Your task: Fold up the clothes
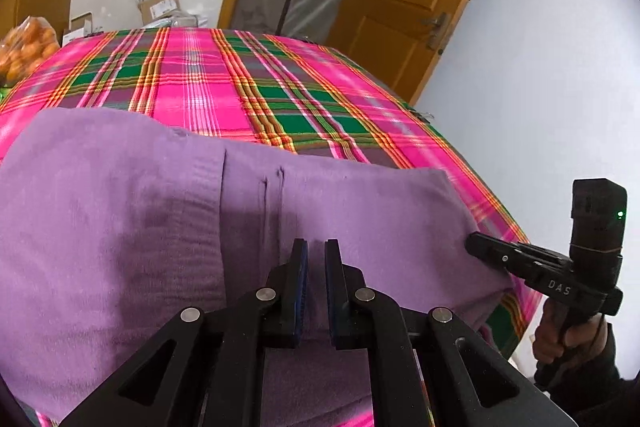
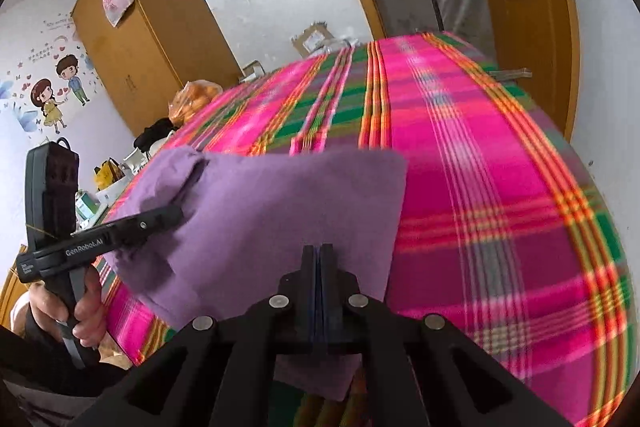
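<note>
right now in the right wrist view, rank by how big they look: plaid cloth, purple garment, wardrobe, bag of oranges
1. plaid cloth
2. purple garment
3. wardrobe, though it stands farther back, so its rank against the garment is unsure
4. bag of oranges
</note>
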